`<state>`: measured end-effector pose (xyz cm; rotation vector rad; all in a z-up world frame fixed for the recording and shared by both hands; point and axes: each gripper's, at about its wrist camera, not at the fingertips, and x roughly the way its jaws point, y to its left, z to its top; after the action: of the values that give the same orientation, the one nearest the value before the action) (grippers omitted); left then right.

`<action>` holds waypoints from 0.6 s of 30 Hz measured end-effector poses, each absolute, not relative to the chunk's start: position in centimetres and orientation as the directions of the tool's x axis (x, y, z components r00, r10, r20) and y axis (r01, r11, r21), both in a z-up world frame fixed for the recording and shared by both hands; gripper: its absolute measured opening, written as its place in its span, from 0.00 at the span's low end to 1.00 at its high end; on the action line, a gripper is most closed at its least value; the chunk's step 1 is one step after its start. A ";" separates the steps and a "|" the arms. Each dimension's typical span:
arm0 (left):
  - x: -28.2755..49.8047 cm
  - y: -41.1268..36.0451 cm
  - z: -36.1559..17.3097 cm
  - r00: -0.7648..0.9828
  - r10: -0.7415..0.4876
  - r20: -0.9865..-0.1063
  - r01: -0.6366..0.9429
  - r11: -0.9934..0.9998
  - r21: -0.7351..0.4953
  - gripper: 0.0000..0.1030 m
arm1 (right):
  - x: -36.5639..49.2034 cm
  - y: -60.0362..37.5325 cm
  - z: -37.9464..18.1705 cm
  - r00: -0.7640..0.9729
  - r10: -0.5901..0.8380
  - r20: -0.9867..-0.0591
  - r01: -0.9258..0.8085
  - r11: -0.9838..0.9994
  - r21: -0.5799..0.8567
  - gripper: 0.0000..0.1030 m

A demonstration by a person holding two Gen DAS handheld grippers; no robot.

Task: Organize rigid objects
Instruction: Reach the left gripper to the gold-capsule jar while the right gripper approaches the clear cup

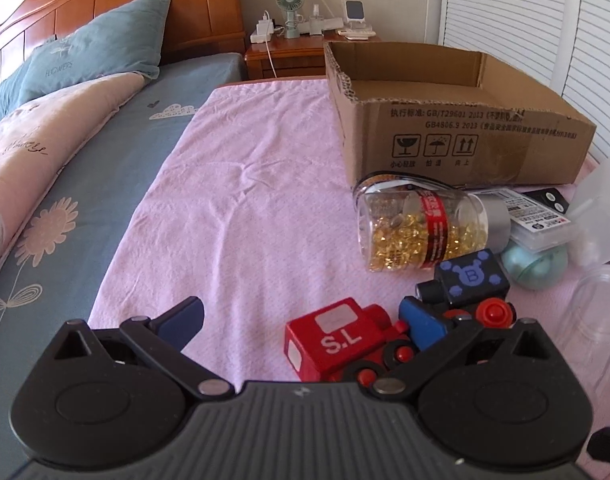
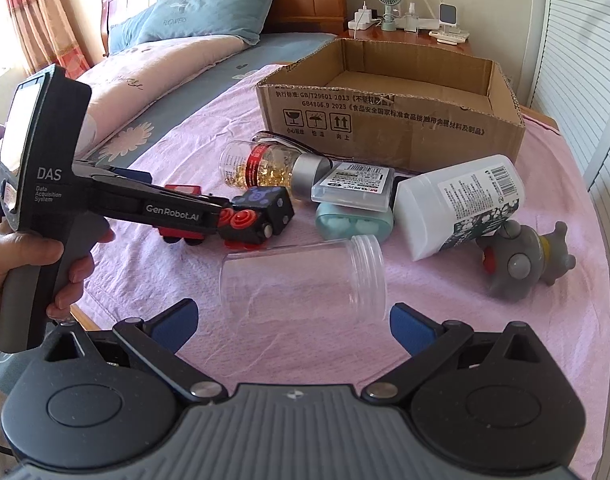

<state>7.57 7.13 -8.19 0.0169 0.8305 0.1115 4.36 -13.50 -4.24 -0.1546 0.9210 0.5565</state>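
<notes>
Two grippers are over the bed, both with jaws wide apart and empty. Left gripper [image 1: 301, 320] straddles the red train [image 1: 337, 340], not closed. Right gripper [image 2: 291, 322] faces the clear jar [image 2: 305, 280]. Carton [image 2: 389, 120] stands behind.

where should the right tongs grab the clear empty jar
Across the smooth body of the clear jar, coming from the near side. It lies on its side across the open right tongs, threaded mouth to the right, so the round wall sits between the fingers; avoid the ridged neck.
</notes>
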 end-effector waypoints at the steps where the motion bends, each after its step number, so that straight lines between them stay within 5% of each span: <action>1: 7.2 7.3 -8.2 0.676 0.108 -0.729 -0.096 0.994 0.058 1.00 | 4.4 -13.4 -4.3 0.478 0.382 -0.791 -0.518 0.850 0.097 1.00; 8: 6.9 8.7 -7.6 0.669 0.077 -0.739 -0.093 0.995 0.019 0.99 | 4.4 -13.3 -4.4 0.475 0.396 -0.786 -0.522 0.846 0.111 1.00; 18: 8.3 6.6 -4.3 0.690 -0.119 -0.714 0.047 0.992 -0.120 0.99 | 5.4 -13.2 -4.2 0.487 0.398 -0.777 -0.508 0.853 0.119 1.00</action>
<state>8.26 6.63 -4.27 -0.0951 0.8037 -0.0929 5.36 -13.24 -4.24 -0.1331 0.9072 0.5530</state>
